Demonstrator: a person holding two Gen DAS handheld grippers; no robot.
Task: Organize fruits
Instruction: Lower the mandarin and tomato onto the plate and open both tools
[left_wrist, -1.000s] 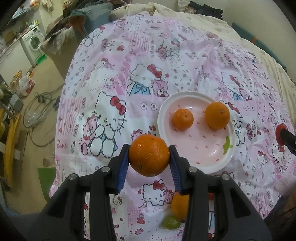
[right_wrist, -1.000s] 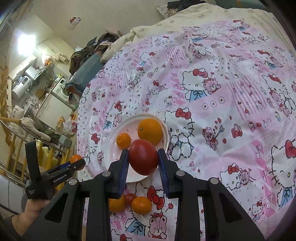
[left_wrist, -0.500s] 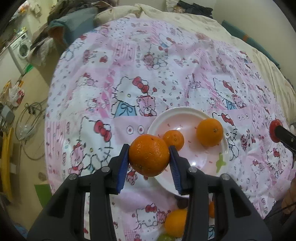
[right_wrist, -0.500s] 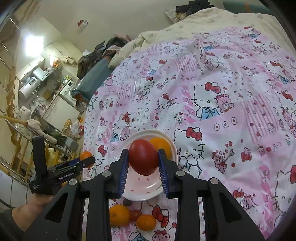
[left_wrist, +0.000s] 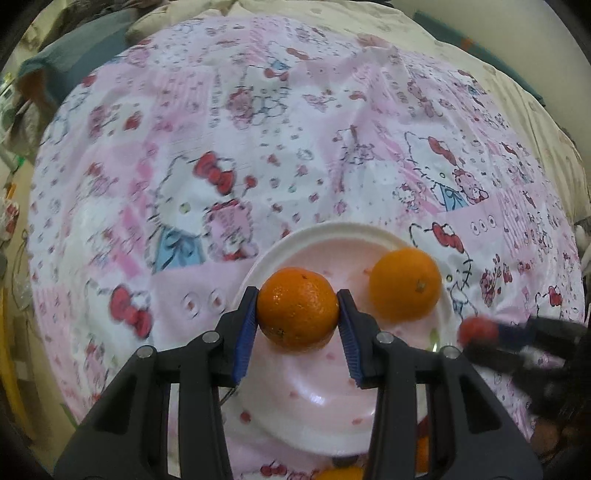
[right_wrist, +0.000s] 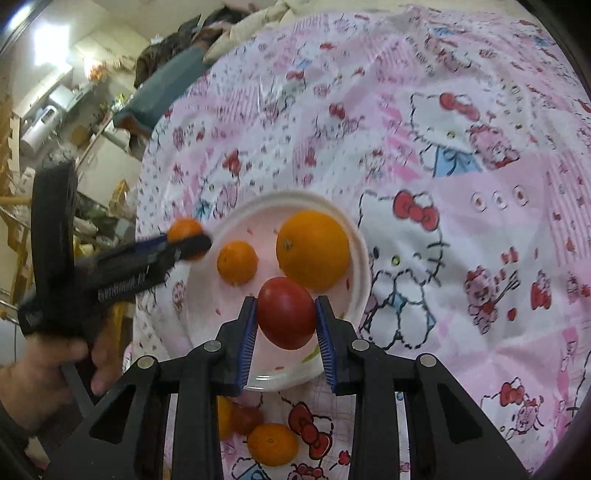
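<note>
My left gripper (left_wrist: 297, 312) is shut on an orange mandarin (left_wrist: 295, 295) and holds it over the left part of the pink-and-white plate (left_wrist: 314, 398). A large orange (left_wrist: 405, 284) lies on the plate to its right. My right gripper (right_wrist: 286, 314) is shut on a red tomato (right_wrist: 287, 325) above the plate's near edge (right_wrist: 360, 254). On that plate sit the large orange (right_wrist: 313, 249) and a small mandarin (right_wrist: 237, 262). The left wrist view does not show the small mandarin; the held fruit hides it. Each gripper shows blurred in the other's view.
A pink cartoon-cat cloth (right_wrist: 461, 155) covers the round table. Loose fruit lies by the near edge: a mandarin (right_wrist: 272, 444), a small red fruit (right_wrist: 246, 420) and another orange one (right_wrist: 223, 411). A hand (right_wrist: 40, 373) holds the left gripper at the table's left edge.
Both grippers have come down and in over the plate, still gripping their fruit. The left one moved from beside the plate to above it; the plate looks larger in both views.
</note>
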